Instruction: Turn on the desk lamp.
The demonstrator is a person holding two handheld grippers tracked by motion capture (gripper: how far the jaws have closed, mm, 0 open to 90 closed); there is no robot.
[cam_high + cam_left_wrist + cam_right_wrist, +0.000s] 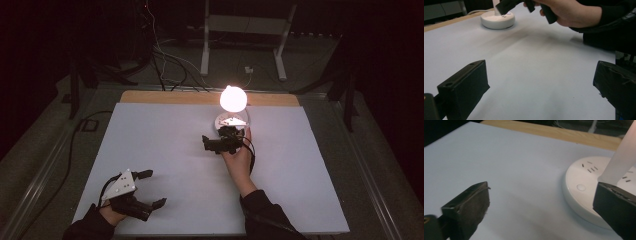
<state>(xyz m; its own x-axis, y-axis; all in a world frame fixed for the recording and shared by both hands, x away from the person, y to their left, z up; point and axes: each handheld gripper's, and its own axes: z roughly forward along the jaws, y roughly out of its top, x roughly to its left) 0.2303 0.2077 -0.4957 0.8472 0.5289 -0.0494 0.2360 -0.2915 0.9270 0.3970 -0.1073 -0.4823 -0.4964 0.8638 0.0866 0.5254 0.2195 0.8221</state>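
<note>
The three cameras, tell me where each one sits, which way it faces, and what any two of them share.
High view: above the person's side, looking forward and down on the white table; the lit lamp, both hands and both grippers, left gripper, right gripper.
Left gripper view: rides the left gripper low over the table, facing the lamp base; own open jaws, plus the right hand.
Right gripper view: rides the right gripper, facing the lamp base closely; own open jaws.
Shared: all three show the lamp base.

Lamp base [586, 192] cropped at right edge
</note>
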